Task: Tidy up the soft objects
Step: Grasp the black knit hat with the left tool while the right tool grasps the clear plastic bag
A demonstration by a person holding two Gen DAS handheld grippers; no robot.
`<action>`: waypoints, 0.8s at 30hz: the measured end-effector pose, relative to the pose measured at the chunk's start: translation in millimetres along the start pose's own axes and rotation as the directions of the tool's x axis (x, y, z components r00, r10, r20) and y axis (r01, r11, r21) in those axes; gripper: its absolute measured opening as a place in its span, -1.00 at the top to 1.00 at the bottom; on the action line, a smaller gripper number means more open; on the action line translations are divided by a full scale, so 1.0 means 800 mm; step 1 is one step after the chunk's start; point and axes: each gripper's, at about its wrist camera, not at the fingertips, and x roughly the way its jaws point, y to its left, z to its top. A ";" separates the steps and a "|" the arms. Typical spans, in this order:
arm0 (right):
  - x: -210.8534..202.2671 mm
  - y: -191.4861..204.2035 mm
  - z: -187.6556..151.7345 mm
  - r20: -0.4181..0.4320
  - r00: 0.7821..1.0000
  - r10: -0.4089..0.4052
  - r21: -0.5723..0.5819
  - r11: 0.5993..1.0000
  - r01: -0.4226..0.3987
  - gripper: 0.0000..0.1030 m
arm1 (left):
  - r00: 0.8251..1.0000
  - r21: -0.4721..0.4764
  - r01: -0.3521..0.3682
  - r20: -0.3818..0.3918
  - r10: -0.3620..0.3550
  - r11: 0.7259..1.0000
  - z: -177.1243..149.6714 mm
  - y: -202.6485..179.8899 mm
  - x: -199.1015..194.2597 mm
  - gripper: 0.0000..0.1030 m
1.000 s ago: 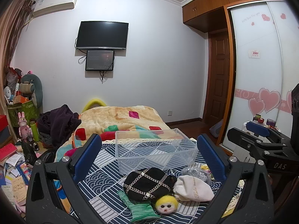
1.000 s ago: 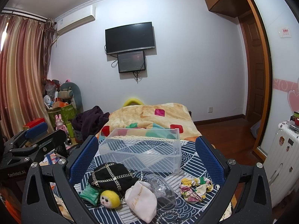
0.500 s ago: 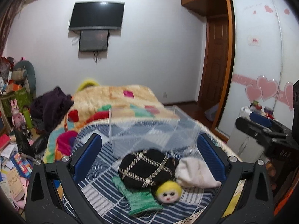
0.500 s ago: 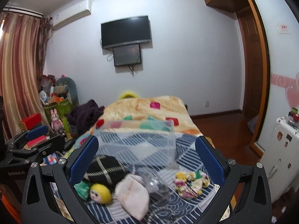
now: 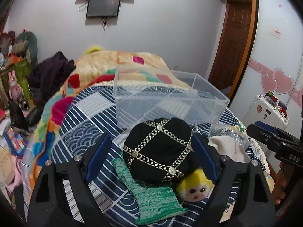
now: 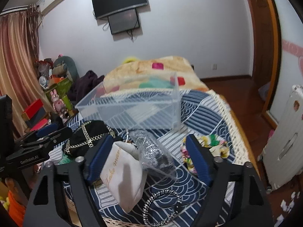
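A clear plastic bin [image 5: 170, 98] stands on the patterned blue cloth [image 5: 79, 124], also in the right wrist view [image 6: 132, 109]. My left gripper [image 5: 151, 158] is open, its jaws either side of a black pouch with silver chains [image 5: 159, 151]. A green knit piece [image 5: 151, 194] and a yellow-haired doll head [image 5: 195, 188] lie beside the pouch. My right gripper [image 6: 145, 157] is open around a white pouch [image 6: 123, 172] and a clear bag of silvery stuff [image 6: 155, 153]. A floral scrunchie [image 6: 206, 149] lies right of it.
A black-and-white hair band [image 6: 161, 208] lies at the cloth's near edge. A colourful blanket [image 5: 117, 66] covers the bed behind the bin. Clutter and toys [image 5: 17, 87] stand left; a white suitcase [image 6: 284, 141] stands right.
Both grippers have tilted down and moved in close over the objects. The left now straddles the black pouch, the right the white pouch and clear bag. Both stay open.
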 end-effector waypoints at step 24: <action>0.036 -0.018 -0.003 -0.103 0.995 0.013 0.036 0.999 -0.010 0.71 | 0.996 -0.021 0.069 -0.047 -0.070 0.997 -0.007 0.006 0.018 0.38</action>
